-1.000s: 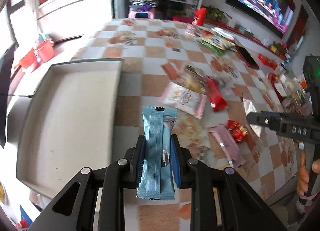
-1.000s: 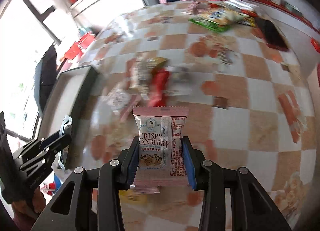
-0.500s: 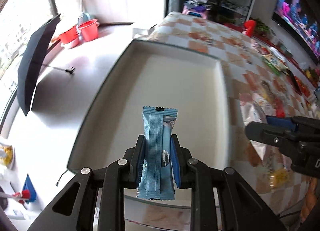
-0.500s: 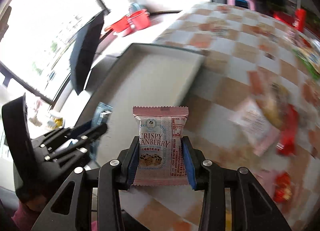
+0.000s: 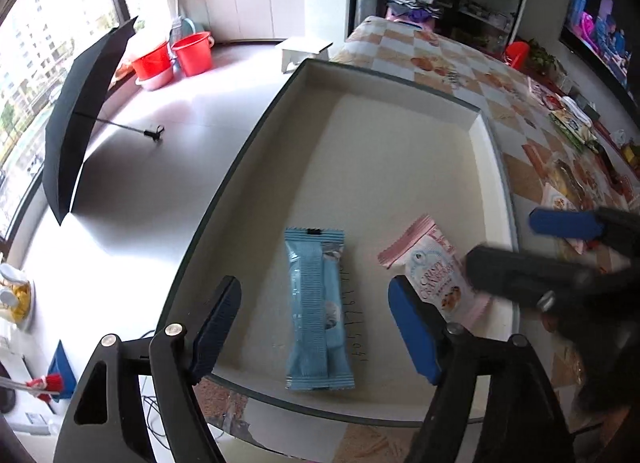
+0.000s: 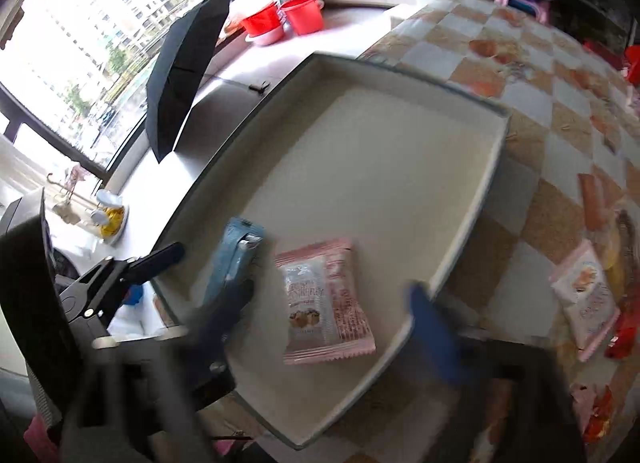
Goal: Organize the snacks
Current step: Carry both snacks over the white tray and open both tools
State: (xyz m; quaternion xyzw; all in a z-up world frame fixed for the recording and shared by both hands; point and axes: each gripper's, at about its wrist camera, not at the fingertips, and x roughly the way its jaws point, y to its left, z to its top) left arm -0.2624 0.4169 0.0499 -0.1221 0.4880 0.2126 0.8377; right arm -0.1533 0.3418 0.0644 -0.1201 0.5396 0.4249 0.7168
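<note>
A light blue snack bar packet [image 5: 316, 319] lies flat on the floor of the big cream tray [image 5: 400, 143], near its front edge. My left gripper [image 5: 314, 287] hangs over it, jaws opening, pads well clear of it on both sides. Just to the right lies a pink "Crispy Cranberry" packet [image 5: 436, 271]. In the right wrist view the pink packet [image 6: 324, 299] rests loose between the opening jaws of my right gripper [image 6: 330, 291], with neither pad touching it. The blue packet [image 6: 236, 251] lies to its left, beside one finger [image 6: 160, 259] of the left gripper.
Several more snack packets [image 6: 588, 295] lie scattered on the checked tablecloth [image 6: 520, 63] to the right of the tray [image 6: 380, 143]. The floor on the left holds a black umbrella [image 5: 80, 115] and red buckets [image 5: 192, 53]. A TV [image 5: 600, 27] hangs at the far right.
Both grippers swung left over the tray. Both jaws have opened, and the blue and pink packets have dropped from them onto the tray floor.
</note>
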